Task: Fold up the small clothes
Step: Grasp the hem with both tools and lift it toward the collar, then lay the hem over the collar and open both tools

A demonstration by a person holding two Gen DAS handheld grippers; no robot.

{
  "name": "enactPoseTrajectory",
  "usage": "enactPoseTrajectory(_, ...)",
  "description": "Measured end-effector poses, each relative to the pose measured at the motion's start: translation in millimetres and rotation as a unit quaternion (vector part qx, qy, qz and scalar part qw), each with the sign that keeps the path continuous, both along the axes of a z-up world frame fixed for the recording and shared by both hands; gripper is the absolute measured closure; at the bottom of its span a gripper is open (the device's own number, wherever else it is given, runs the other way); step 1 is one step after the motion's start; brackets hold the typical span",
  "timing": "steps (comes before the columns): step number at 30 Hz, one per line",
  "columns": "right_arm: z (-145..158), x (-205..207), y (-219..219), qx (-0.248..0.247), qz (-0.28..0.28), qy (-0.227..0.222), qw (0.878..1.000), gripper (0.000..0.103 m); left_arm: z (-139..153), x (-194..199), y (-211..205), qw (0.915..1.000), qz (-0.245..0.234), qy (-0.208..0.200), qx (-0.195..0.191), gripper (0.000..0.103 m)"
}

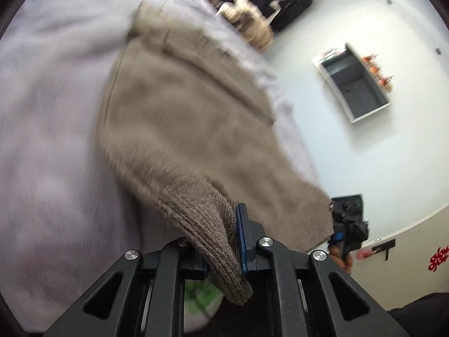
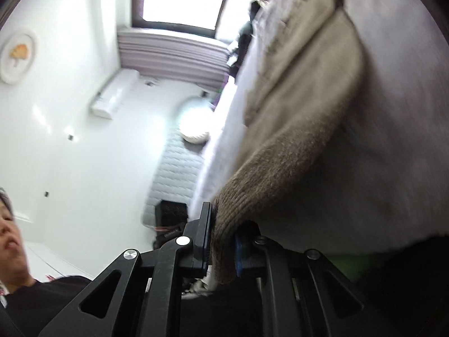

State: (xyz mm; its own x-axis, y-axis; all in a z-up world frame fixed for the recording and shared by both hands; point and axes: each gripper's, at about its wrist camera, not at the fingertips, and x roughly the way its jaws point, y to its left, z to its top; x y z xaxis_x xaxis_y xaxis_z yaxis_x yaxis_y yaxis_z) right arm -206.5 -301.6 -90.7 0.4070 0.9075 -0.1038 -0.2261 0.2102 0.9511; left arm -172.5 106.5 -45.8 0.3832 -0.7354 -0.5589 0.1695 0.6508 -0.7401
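Two grippers pinch one brown knit sweater (image 1: 185,118) by its ribbed hem, and every place below is given relative to that sweater. In the left wrist view, the pale lilac bedcover (image 1: 50,129) spreads to the left of the sweater and under its far part. The sweater itself runs from the far end of the bed down to the left gripper (image 1: 224,241), whose jaws are closed on a bunched ribbed corner; the cloth passes between the blue-padded fingers (image 1: 242,241) and hangs out behind them. To the right of the sweater, at its other hem corner, the right gripper (image 1: 346,224) appears small and dark, touching the hem edge. Beyond the sweater's far right edge lie blurred tan and black items (image 1: 252,19) against the white wall.

In the right wrist view, the person's face (image 2: 11,241) sits well left of the sweater. Just left of the sweater is the white quilted bed side (image 2: 176,174). The right gripper (image 2: 221,250) is clamped on the ribbed hem (image 2: 224,224), cloth filling the gap between its fingers. The sweater (image 2: 303,90) stretches away along the bedcover (image 2: 387,140), which lies to its right. Both views are motion-blurred.
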Motion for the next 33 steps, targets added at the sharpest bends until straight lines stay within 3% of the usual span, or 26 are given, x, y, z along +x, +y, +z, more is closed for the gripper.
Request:
enactPoseTrajectory(4, 22, 28, -2, 0.017, -0.014, -0.021, 1.000, 0.088, 37, 32, 6, 0.9985, 0.017, -0.052, 0.000, 0.087)
enactPoseTrajectory(8, 39, 68, -5, 0.020, -0.032, -0.030, 0.999, 0.088, 55, 77, 7, 0.9970, 0.031, -0.071, 0.005, 0.087)
enactPoseTrajectory(20, 61, 219, -35, 0.028, -0.094, 0.007, 0.995, 0.088, 68, 231, -3, 0.9953, 0.052, -0.080, 0.019, 0.087)
enactPoseTrajectory(24, 40, 272, -40, 0.020, -0.111, 0.039, 0.993, 0.088, 55, 295, -6, 0.9955, 0.063, -0.065, 0.027, 0.087)
enactPoseTrajectory(28, -2, 316, -46, 0.012, -0.134, 0.096, 0.986, 0.088, 23, 342, -14, 0.9960, 0.065, -0.037, 0.049, 0.087)
enactPoseTrajectory(33, -50, 344, -53, -0.008, -0.155, 0.163, 0.974, 0.088, -17, 373, -25, 0.9944, 0.062, -0.015, 0.085, 0.087)
